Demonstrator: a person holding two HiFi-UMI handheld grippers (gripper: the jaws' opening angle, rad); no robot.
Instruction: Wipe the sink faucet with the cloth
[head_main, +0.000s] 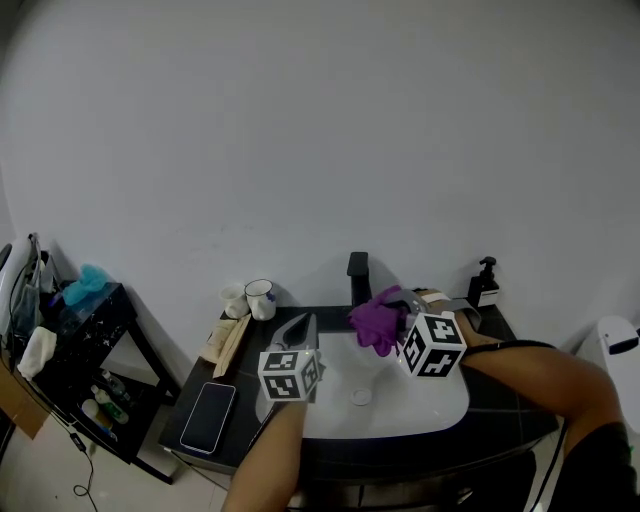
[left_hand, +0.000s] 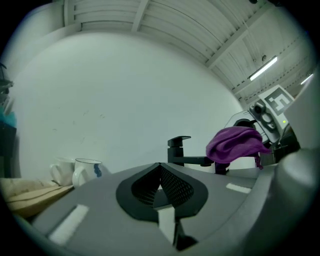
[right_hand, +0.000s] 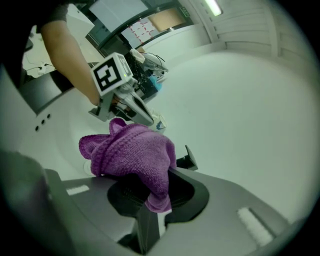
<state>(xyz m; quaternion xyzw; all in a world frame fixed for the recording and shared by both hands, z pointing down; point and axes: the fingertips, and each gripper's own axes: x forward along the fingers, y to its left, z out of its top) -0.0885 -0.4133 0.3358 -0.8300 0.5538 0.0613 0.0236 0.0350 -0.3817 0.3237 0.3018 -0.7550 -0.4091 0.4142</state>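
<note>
The purple cloth (head_main: 378, 322) sits at the centre of the head view, bunched over the basin just right of the black faucet (head_main: 358, 278). In the left gripper view, right of centre, the cloth (left_hand: 235, 142) covers the outer end of the faucet (left_hand: 182, 152) spout and looks to be touching it, though I can't be sure how firmly. The right tongs (right_hand: 152, 197) are clenched on the cloth (right_hand: 130, 152), most of which bulges above the jaws while one corner droops below them. The left tongs (left_hand: 160, 172) are pressed together with nothing between them, and they hover over the left side of the white sink (head_main: 420, 410), pointing towards the faucet.

Around that, the dark bench (head_main: 510, 425) carries a phone (head_main: 208, 417) at lower left, two mugs (head_main: 260, 298) by the wall and a soap bottle (head_main: 485, 285) at the right.

I'd say the wiping itself is in hand, at or near its start, on the spout's tip. The next move seems to call for drawing the cloth back along the spout towards the upright post. The right grip should stay tight so the bundle doesn't slip into the basin.
</note>
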